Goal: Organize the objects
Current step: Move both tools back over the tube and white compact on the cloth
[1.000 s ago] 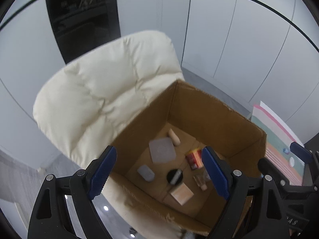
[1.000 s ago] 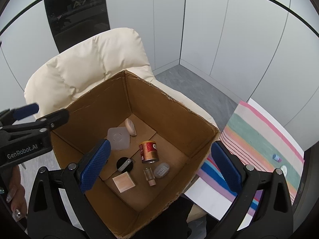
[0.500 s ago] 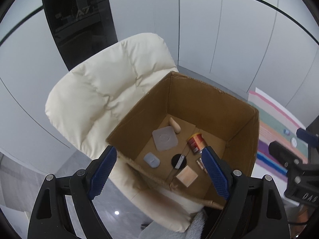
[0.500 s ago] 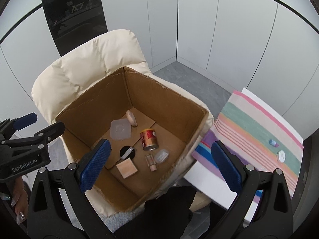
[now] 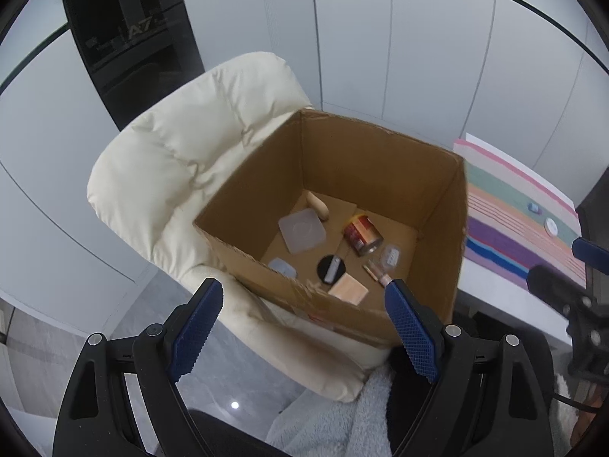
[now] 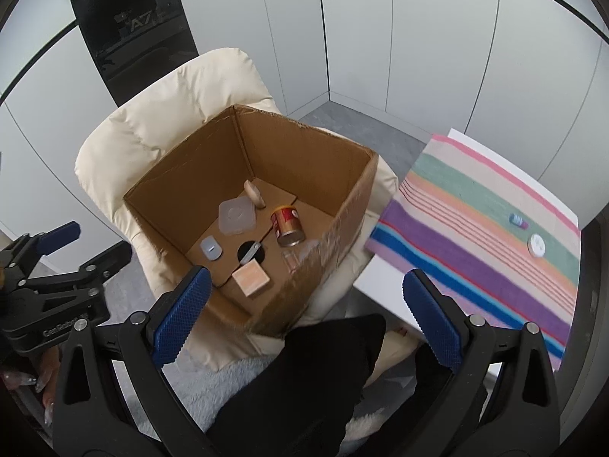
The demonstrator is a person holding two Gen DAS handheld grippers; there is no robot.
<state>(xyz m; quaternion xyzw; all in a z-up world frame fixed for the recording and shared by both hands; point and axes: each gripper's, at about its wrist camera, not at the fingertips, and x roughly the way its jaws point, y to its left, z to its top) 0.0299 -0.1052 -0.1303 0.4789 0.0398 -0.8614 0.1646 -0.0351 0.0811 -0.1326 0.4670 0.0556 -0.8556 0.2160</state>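
An open cardboard box (image 5: 380, 160) (image 6: 304, 144) sits on a cream padded chair (image 5: 182, 160) (image 6: 160, 144). Inside lie a red can (image 5: 361, 235) (image 6: 287, 224), a clear square lid (image 5: 302, 230) (image 6: 236, 214), a black disc (image 5: 331, 266), a tan block (image 5: 348, 288) (image 6: 250, 281) and several other small items. My left gripper (image 5: 304, 327) is open and empty, above and in front of the box. My right gripper (image 6: 304, 316) is open and empty, nearer the striped cloth. A small blue item (image 6: 517, 221) and a white cap (image 6: 536, 244) lie on the cloth.
A table with a striped cloth (image 6: 487, 236) (image 5: 517, 221) stands to the right of the chair. White wall panels and a dark glass door (image 5: 129, 38) are behind. A grey fluffy fabric (image 5: 342, 419) and black clothing (image 6: 304, 381) lie below the grippers.
Both grippers have pulled back and up from the box, so the box looks smaller and more of the chair and striped cloth shows. Both stay open and empty.
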